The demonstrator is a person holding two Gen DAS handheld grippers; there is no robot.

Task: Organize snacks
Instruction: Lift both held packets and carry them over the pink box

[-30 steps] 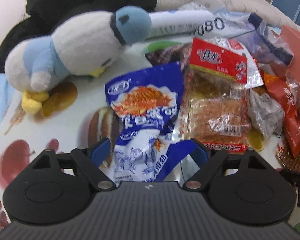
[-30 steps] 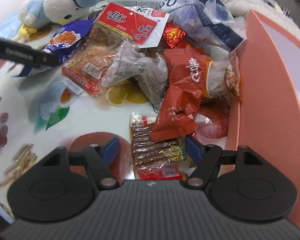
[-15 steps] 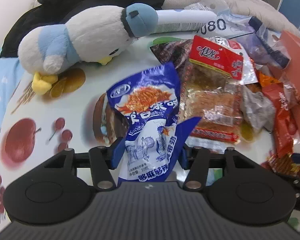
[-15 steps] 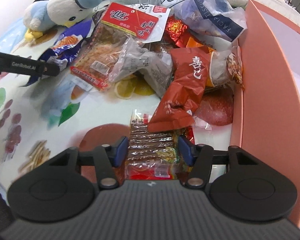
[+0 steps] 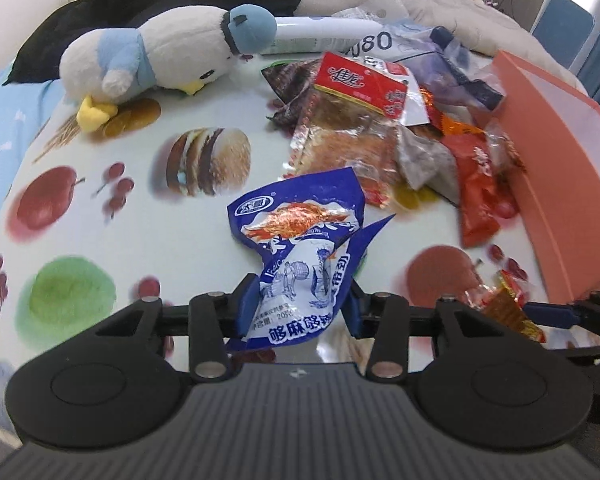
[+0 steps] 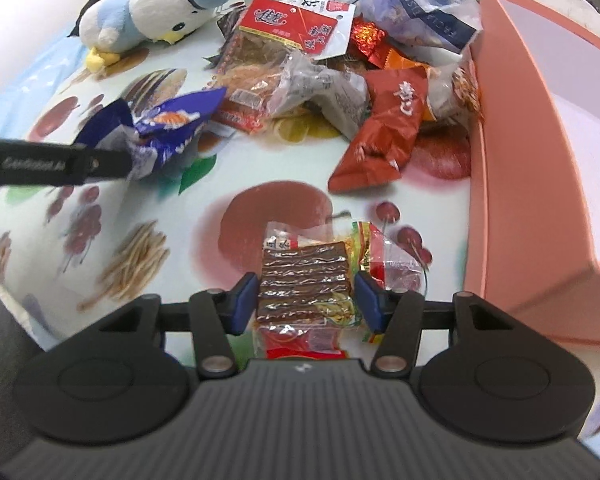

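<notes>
**Shiny wrappers, matt tools, soft plush**

Your left gripper is matt black plastic with a ribbed body, bare metal pins and smooth blue pads; its jaws are closing on a blue packet of crinkled glossy film with a foil-bright print. Your right gripper has the same finish and holds a clear packet of wrinkled glossy plastic over brown strips. The tablecloth you work over looks smooth and faintly shiny, printed with fruit. The red pouch is creased, satin film. The plush bird is fuzzy cloth. The pink box at the cloth's right edge looks like matt card.
</notes>
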